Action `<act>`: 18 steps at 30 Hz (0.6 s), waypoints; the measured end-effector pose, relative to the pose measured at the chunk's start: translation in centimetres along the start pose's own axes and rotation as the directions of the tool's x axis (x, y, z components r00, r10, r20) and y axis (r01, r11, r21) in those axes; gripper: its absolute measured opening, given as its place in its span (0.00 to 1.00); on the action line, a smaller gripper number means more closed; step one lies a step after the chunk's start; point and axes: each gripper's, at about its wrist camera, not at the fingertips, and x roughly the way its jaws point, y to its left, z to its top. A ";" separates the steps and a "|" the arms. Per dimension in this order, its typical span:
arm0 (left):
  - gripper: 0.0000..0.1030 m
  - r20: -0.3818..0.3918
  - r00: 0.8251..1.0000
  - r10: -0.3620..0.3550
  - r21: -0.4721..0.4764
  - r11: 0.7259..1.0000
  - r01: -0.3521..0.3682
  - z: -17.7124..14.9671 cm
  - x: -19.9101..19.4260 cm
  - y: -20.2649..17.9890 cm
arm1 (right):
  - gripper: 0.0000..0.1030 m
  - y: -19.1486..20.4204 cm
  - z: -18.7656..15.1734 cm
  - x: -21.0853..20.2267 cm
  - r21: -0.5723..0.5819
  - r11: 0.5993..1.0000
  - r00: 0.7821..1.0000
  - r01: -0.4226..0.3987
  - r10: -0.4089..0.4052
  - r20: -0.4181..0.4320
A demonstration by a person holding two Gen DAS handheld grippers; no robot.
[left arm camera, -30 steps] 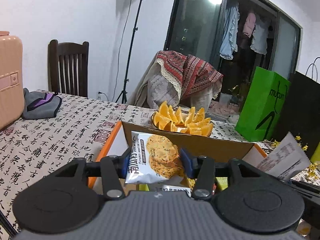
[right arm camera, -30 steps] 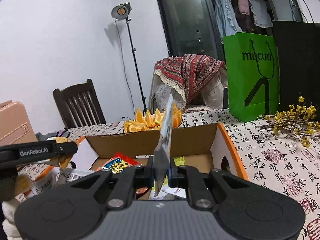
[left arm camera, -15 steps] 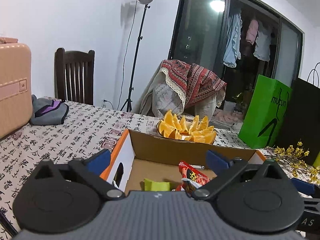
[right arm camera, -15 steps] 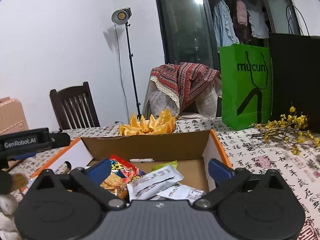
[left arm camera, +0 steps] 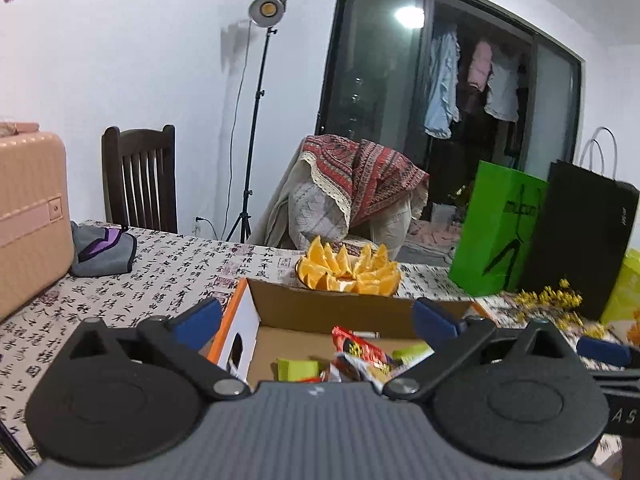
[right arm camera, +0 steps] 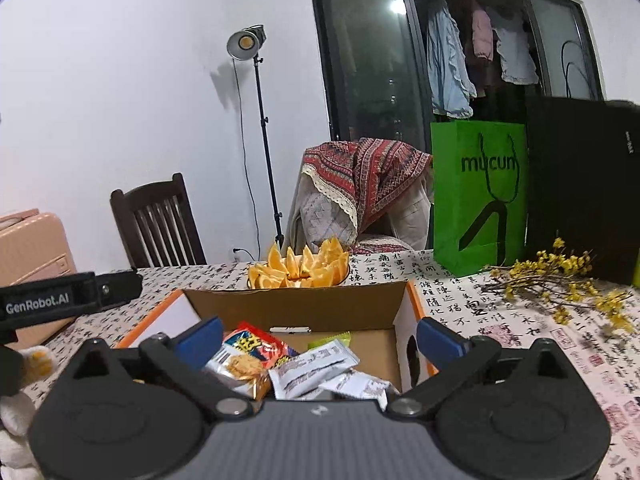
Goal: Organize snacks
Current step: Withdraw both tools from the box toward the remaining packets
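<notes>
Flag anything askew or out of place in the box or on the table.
The snack packets lie jumbled in the box, overlapping at angles rather than in rows. A yellow flower sprig lies loose on the table. No spill or damage shows.

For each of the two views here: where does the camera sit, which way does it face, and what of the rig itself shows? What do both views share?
Left wrist: on the left gripper, facing over the cardboard box toward the window; open blue fingers show, and the other gripper at the right edge.
Right wrist: on the right gripper, same heading; open fingers show, and the left gripper's side.
Shared: box, snack packets, orange slices, green bag.
</notes>
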 end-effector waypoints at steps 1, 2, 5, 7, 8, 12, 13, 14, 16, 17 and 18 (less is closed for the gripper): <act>1.00 -0.003 1.000 -0.004 0.007 1.000 0.004 -0.2 -0.6 0.0 | 1.00 0.0 -0.1 -0.6 -0.003 1.000 1.000 -0.003 0.003 -0.001; 1.00 -0.008 1.000 -0.010 0.015 1.000 0.010 -0.4 -1.3 0.0 | 1.00 0.1 -0.3 -1.4 -0.006 1.000 1.000 -0.008 0.008 -0.004; 1.00 -0.018 1.000 -0.022 0.041 0.999 0.023 -1.1 -2.8 0.2 | 1.00 0.3 -1.0 -3.0 -0.022 1.000 1.000 -0.014 0.013 -0.017; 1.00 -0.023 0.999 -0.029 0.061 0.998 0.030 -1.8 -3.9 0.5 | 1.00 0.5 -1.8 -4.1 -0.033 0.999 0.999 -0.018 0.017 -0.032; 1.00 -0.025 0.999 -0.031 0.068 0.997 0.033 -2.2 -4.4 0.7 | 1.00 0.6 -2.2 -4.6 -0.039 0.999 0.999 -0.020 0.019 -0.039; 1.00 -0.039 0.999 -0.036 0.078 0.996 0.039 -3.8 -6.3 1.5 | 1.00 0.7 -4.1 -6.2 -0.048 0.998 0.998 -0.028 0.025 -0.066; 1.00 -0.045 0.998 -0.035 0.079 0.996 0.039 -4.3 -6.7 1.9 | 1.00 0.8 -4.6 -6.5 -0.049 0.998 0.997 -0.031 0.027 -0.075; 1.00 -0.050 0.998 -0.035 0.079 0.996 0.039 -4.8 -7.1 2.2 | 1.00 0.8 -5.0 -6.7 -0.051 0.998 0.996 -0.032 0.027 -0.083; 1.00 -0.057 0.998 -0.034 0.083 0.996 0.039 -5.8 -7.8 2.8 | 1.00 1.0 -5.9 -7.2 -0.057 0.998 0.994 -0.032 0.026 -0.103; 1.00 -0.061 0.998 -0.031 0.084 0.996 0.036 -6.3 -8.1 3.1 | 1.00 1.1 -6.5 -7.4 -0.062 0.998 0.993 -0.032 0.025 -0.111; 1.00 -0.069 0.997 -0.030 0.084 0.996 0.035 -6.8 -8.3 3.5 | 1.00 1.2 -7.0 -7.6 -0.066 0.997 0.993 -0.030 0.022 -0.120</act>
